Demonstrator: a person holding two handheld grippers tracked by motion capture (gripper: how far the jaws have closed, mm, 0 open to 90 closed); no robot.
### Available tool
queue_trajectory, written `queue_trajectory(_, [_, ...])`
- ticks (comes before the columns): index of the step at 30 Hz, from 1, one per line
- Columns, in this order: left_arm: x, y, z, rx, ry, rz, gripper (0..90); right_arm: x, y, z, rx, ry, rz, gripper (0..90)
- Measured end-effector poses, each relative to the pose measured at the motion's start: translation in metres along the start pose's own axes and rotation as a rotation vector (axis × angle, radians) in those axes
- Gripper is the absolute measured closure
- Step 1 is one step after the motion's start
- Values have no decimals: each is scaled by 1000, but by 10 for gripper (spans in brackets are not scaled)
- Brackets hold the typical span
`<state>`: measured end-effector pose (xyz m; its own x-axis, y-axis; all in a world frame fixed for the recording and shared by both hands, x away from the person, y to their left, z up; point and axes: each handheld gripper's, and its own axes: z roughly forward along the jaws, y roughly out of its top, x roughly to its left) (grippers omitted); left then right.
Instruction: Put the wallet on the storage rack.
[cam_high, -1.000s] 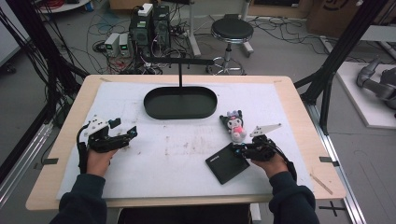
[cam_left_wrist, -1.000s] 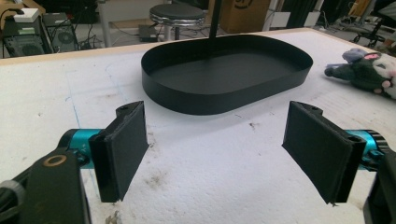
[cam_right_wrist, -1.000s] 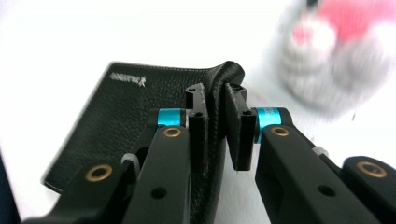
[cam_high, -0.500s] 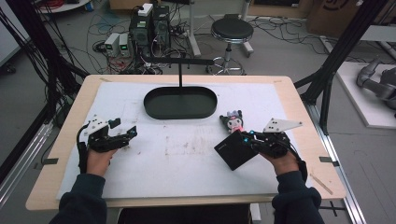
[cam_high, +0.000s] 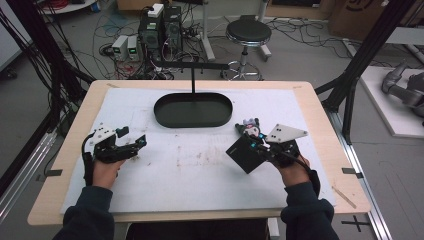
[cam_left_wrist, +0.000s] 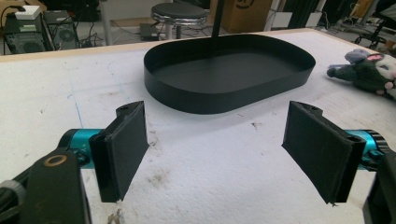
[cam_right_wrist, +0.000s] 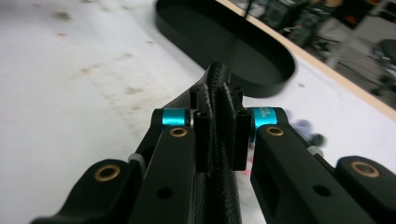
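Orientation of the held item: the black wallet (cam_high: 246, 154), a flat, square-cornered black piece, is clamped by one corner in the right gripper (cam_high: 261, 147) and appears in the high view as a diamond, one corner toward the person and the opposite corner toward the black oval tray (cam_high: 193, 109). Its free body extends from the jaws toward the middle of the table; which of its two nearly equal sides is the longer cannot be told. In the right gripper view the wallet (cam_right_wrist: 216, 93) is seen edge-on, its thin edge upright between the pads and its far end aimed at the tray (cam_right_wrist: 224, 42). That edge shows a textured, woven-looking black surface and a rounded, stitched rim. The wallet seems raised off the white table cover (cam_high: 200, 170), in front of the person's right hand and just on the near side of the small plush toy (cam_high: 249, 129), which lies on the cover to the right of the tray.

Right jaws: pressed together on the wallet, with only its thickness between them.

Left gripper (cam_high: 131, 143): rests low over the cover at the left side, well apart from the wallet. In the left gripper view its two black pads (cam_left_wrist: 125, 148) stand spread wide with bare cover between them, facing the tray (cam_left_wrist: 224, 88); the plush toy (cam_left_wrist: 369, 70) lies at the right edge.
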<state>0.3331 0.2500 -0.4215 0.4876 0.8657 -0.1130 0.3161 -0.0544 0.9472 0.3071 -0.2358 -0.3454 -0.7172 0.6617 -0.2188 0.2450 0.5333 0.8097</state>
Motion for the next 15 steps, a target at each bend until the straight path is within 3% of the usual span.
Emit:
queue_trajectory(2, [0,0,0,-2,1,-3,216,2,-2,6,25,-3,-6,845])
queue_trajectory(6, [0,0,0,-1,3,0,217,4,-1,16,-5,79,43,846])
queue_trajectory(7, [0,0,0,-1,3,1,217,4,-1,16,-5,79,43,846])
queue_trajectory(8, [0,0,0,-2,2,0,217,5,-1,19,-15,109,68,846])
queue_trajectory(9, [0,0,0,0,3,0,217,7,-3,26,-37,170,103,846])
queue_trajectory(15, [0,0,0,-1,3,0,217,11,-3,29,-54,215,103,842])
